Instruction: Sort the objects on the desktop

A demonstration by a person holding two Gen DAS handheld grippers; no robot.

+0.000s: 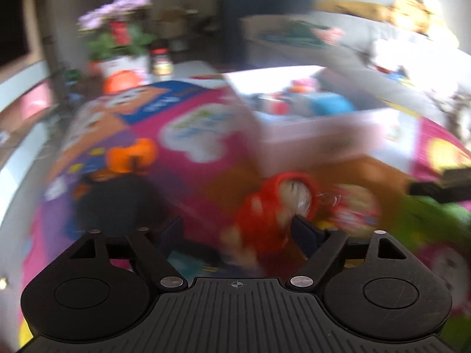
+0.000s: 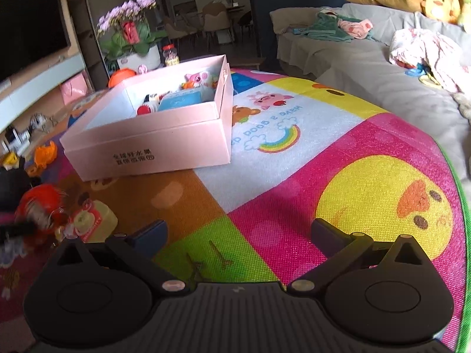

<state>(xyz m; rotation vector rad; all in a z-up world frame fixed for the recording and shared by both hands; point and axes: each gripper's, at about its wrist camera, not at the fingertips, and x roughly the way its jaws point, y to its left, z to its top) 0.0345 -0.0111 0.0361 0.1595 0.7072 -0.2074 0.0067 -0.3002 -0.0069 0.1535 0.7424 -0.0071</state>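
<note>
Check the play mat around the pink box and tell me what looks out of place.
Three toys lie loose on the play mat outside the pink box: a red toy and a yellow packet beside it near the box's front corner, and an orange toy further left. Nothing looks spilled or broken.

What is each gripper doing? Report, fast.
Left gripper: open, a red toy between its fingers, not gripped.
Right gripper: open, holding nothing.

Box (image 2: 153, 144) on play mat (image 2: 294, 176), toys inside; bottle (image 2: 94, 223) near left of it; sofa (image 2: 368, 67) far right.
</note>
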